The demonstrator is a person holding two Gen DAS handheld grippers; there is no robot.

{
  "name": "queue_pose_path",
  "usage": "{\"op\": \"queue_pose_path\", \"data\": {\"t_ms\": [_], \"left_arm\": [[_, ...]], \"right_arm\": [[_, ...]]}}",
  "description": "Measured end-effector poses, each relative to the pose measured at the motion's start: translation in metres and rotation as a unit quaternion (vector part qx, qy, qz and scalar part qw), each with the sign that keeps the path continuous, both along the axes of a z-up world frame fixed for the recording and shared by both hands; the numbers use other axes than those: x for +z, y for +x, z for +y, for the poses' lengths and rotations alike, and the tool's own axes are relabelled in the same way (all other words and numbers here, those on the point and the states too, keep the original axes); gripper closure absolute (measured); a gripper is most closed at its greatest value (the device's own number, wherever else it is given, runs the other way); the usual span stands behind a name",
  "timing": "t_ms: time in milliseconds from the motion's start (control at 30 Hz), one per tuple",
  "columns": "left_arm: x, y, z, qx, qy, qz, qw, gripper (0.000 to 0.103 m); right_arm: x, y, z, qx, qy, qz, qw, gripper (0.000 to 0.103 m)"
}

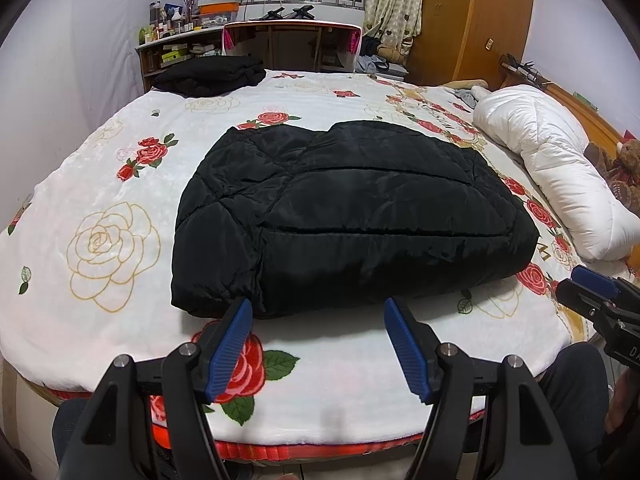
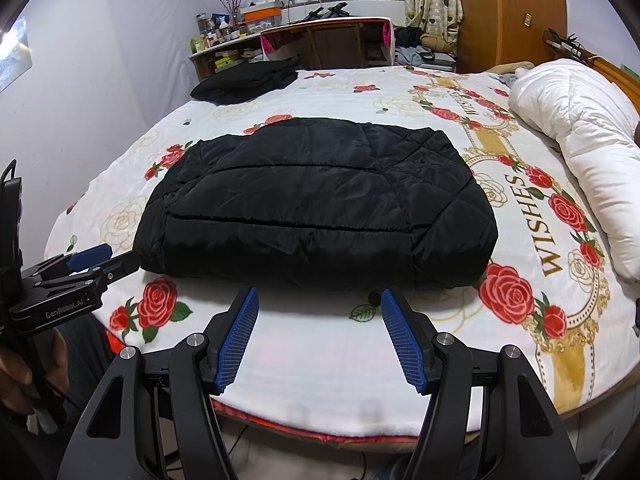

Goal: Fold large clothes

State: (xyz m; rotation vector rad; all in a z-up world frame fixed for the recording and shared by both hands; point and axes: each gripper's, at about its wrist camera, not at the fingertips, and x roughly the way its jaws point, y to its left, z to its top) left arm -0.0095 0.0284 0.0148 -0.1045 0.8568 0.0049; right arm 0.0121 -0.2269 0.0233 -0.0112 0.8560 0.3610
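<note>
A black quilted jacket point(image 1: 352, 216) lies folded into a thick rectangle in the middle of the bed; it also shows in the right wrist view point(image 2: 320, 208). My left gripper point(image 1: 318, 304) is open and empty, its blue fingertips just short of the jacket's near edge. My right gripper point(image 2: 318, 294) is open and empty, also just short of the near edge. Each gripper shows at the edge of the other's view: the right one point(image 1: 592, 288), the left one point(image 2: 96, 260), beside the jacket's near left corner.
The bed has a white blanket with red roses point(image 1: 120, 208). A second folded black garment point(image 1: 208, 74) lies at the far left corner. A rolled white duvet point(image 1: 552, 160) lies along the right side. Shelves and a desk point(image 1: 292, 40) stand beyond the bed.
</note>
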Motion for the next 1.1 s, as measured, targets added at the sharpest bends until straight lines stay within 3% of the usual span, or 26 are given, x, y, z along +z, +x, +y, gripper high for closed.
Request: {"op": "queue_pose_path", "data": {"t_ms": [1100], "left_arm": [[0.0059, -0.0024, -0.0041, 0.001, 0.010, -0.003, 0.9999, 0.032]], "right_arm": [[0.0032, -0.0015, 0.0020, -0.001, 0.001, 0.000, 1.000, 0.039]]}}
